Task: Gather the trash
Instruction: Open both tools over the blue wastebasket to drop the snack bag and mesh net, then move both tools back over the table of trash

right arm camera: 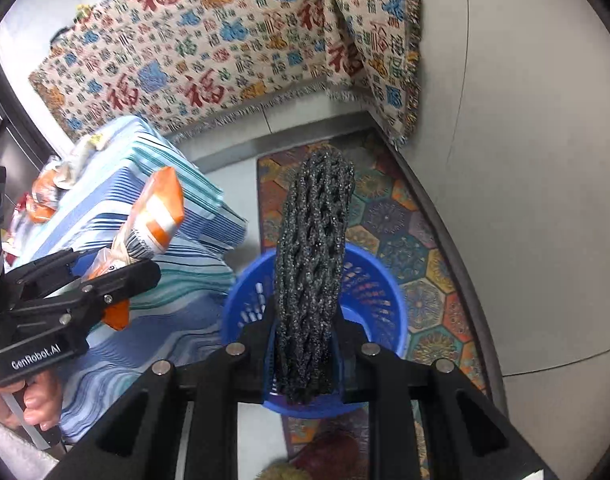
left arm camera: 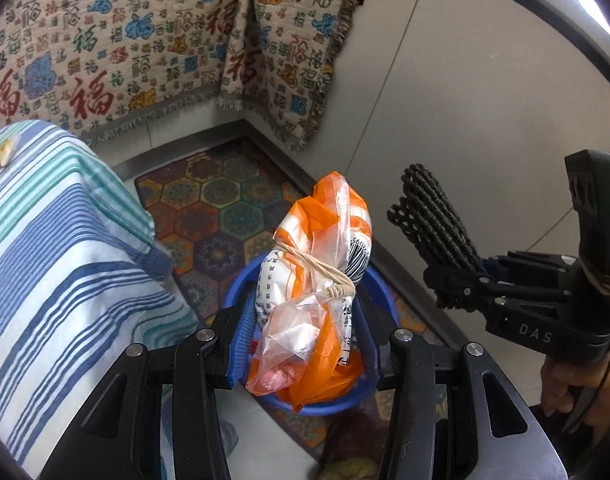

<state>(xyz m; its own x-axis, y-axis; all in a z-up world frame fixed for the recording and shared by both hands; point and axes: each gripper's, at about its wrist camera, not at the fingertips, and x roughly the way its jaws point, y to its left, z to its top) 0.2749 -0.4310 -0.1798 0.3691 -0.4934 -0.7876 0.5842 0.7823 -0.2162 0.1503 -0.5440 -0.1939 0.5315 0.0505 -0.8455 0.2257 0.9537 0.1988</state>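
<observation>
The left gripper (left arm camera: 305, 316) is seen partly spread, and an orange-and-white bag (left arm camera: 317, 280) is clamped between its blue-padded fingers (left arm camera: 241, 344). The bag is tied round the middle with a pale band (left arm camera: 325, 268); crumpled clear plastic hangs from its lower half. It stands up and forward from the jaws, directly over a blue bin (left arm camera: 325, 404) on the floor. In the right wrist view the same gripper (right arm camera: 117, 276) is seen from the side with the bag (right arm camera: 153, 216) poking out past its tips, beside a striped cloth (right arm camera: 177, 280).

The right gripper (right arm camera: 303, 344) is nearly closed, and a black foam net (right arm camera: 313, 264) is pinched flat between its fingers (right arm camera: 347, 348). The net rises upright from the jaws, over the open mouth of the bin (right arm camera: 385, 292), whose slotted wall can be seen behind it. From the left wrist view the right gripper (left arm camera: 449, 280) and its net (left arm camera: 433, 216) are seen to the right of the bag, near it but apart.

Writing: "GenRobot.AI" is printed in white on the body of the left gripper, above a hand (right arm camera: 33, 400). "DAS" is read on the right gripper's body, above the other hand (left arm camera: 577, 384). A barcode and lines of black characters are printed on the bag; they are too small and creased to be read. The character 福 is repeated in red, blue and green across a fringed blanket (left arm camera: 145, 40) behind. A mat (right arm camera: 405, 240) with hexagon patterns lies under the bin.
</observation>
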